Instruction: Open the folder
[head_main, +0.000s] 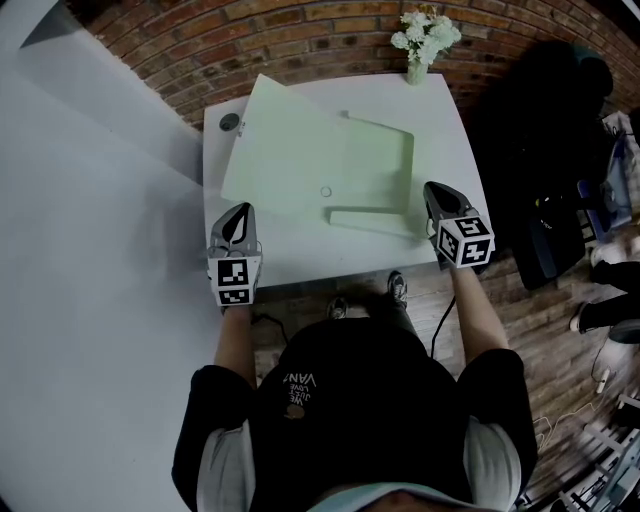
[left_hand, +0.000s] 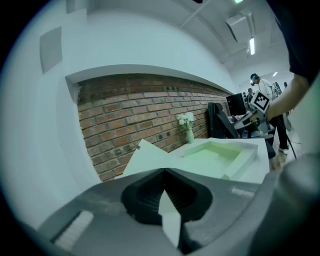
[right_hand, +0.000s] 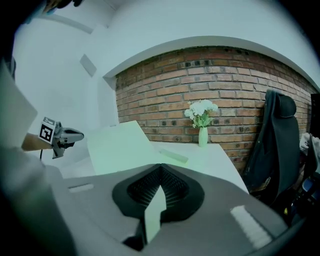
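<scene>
Brick wall (head_main: 250, 40) backs a white worktop (head_main: 445, 115). The left tool (head_main: 240, 212) hovers at its near edge, closed and empty. The pale green folder (head_main: 320, 160) lies mid-worktop, cover already flipped open. The right tool (head_main: 437, 192) is closed and empty too. Nothing seems left to do.

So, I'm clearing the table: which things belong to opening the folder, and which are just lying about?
Job: folder, already open; left tongs and right tongs, both shut, empty.
Lying about: vase; chair.

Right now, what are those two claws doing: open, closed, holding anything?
Left gripper: closed, holding nothing.
Right gripper: closed, holding nothing.
</scene>
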